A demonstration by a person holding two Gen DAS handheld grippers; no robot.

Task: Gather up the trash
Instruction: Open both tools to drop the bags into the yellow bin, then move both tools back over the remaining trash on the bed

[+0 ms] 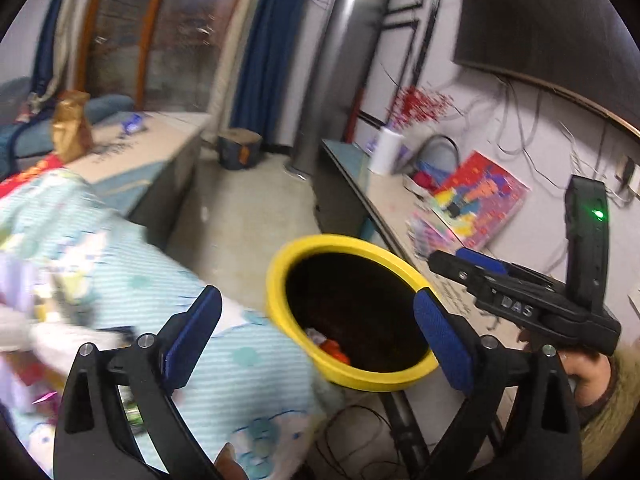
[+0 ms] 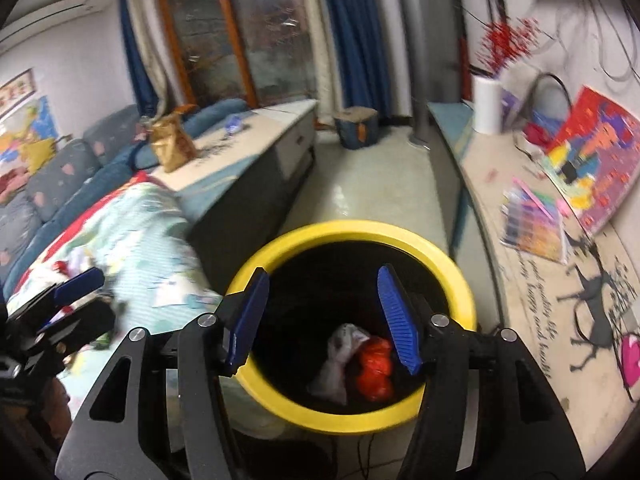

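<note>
We're right over the yellow-rimmed bin now, and our right gripper hangs above its mouth with both blue pads spread wide and nothing between them. Down at the bottom lie 2 pieces of trash: a crumpled white wrapper and a red wrapper, touching each other. Both look like thin film, so we judge them very light, soft and a bit slippery; they'd crush flat under the pads, no fragility to worry about.

Our left gripper is wide apart too, empty, with the bin just ahead and the striped blanket on its left. There's more litter on that blanket, blurred, a white scrap among it, though we can't tell what each piece is. For anything like that we'd pinch a raised fold or bunched edge, not a flat face, since film slides off flat pads and the soft bedding gives underneath.
</note>
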